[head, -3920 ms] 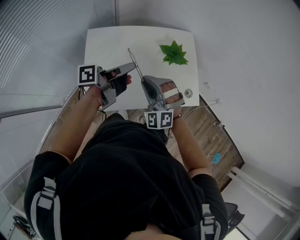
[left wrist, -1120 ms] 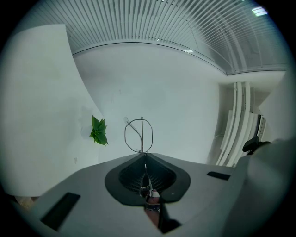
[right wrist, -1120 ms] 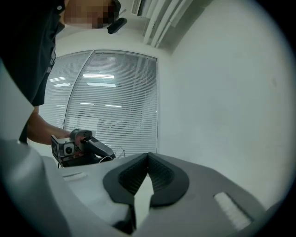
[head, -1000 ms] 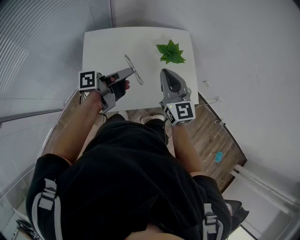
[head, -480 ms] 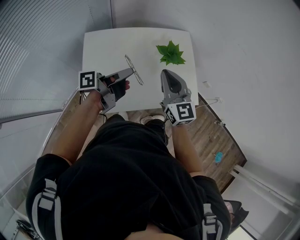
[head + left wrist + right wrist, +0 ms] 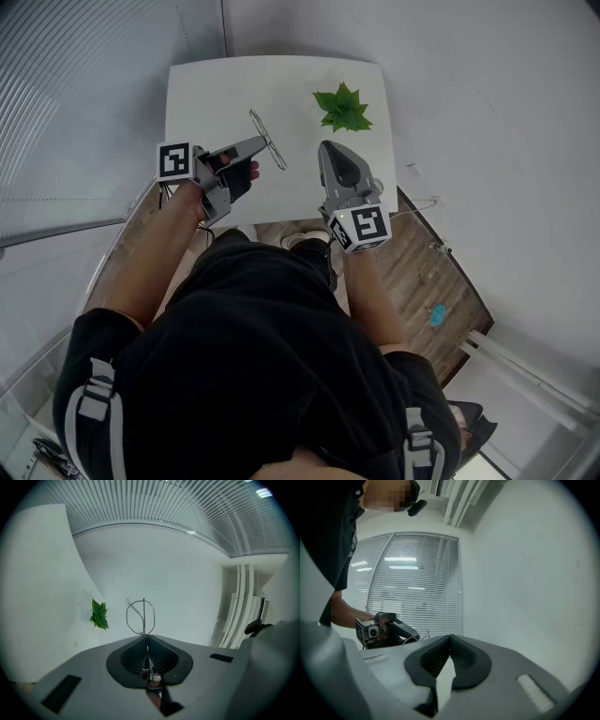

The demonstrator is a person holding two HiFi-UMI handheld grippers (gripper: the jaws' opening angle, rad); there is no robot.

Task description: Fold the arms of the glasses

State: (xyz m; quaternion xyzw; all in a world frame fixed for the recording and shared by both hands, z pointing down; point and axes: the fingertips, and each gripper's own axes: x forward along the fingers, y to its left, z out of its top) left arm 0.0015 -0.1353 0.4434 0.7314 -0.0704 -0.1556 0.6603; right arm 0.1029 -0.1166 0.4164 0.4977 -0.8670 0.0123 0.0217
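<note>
White worktop (image 6: 206, 94), green plant (image 6: 343, 105) near its far right corner. Over the near right edge, right tongs (image 6: 450, 639) pressed fully together on nothing. Over the middle towards the near edge, left tongs (image 6: 146, 639) pinched tight on thin wire glasses (image 6: 144, 616), held clear of the surface, arms possibly folded, too fine to tell.

A green plant (image 6: 345, 106) is set upper centre on a white table (image 6: 206, 89); a small teal item (image 6: 432, 315), possibly plastic, is seen at right.
</note>
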